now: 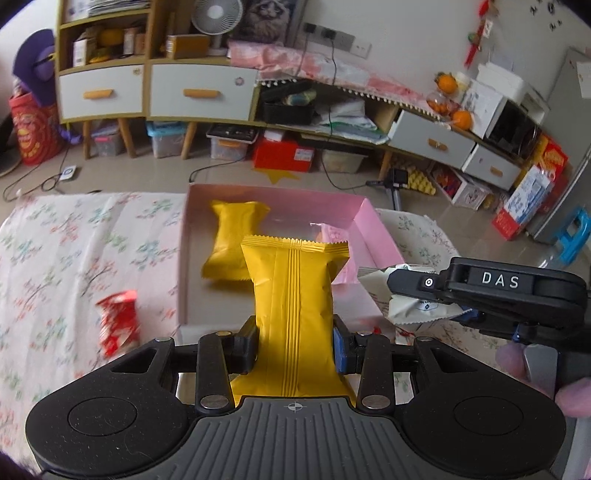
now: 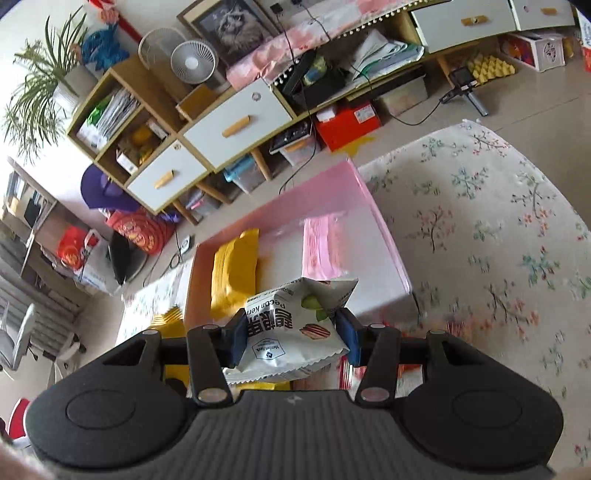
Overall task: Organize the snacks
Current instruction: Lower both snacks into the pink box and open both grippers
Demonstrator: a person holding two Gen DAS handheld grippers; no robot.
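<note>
Left gripper (image 1: 295, 349) pinches yellow packet (image 1: 295, 295) — right gripper (image 2: 293, 339), seemingly, white packet (image 2: 295, 325)

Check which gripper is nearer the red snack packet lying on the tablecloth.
Left. The left gripper, shut on a yellow packet, sits just right of the red packet. The right gripper, holding a white packet, is beyond it, further right.

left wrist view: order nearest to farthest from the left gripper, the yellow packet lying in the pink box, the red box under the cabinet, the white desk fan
1. Yellow foil snack packet lying in the pink box, just ahead of the left gripper, slightly left.
2. Red cardboard box, on the floor under the cabinet, beyond the table.
3. White desk fan, on top of the cabinet against the wall.
</note>
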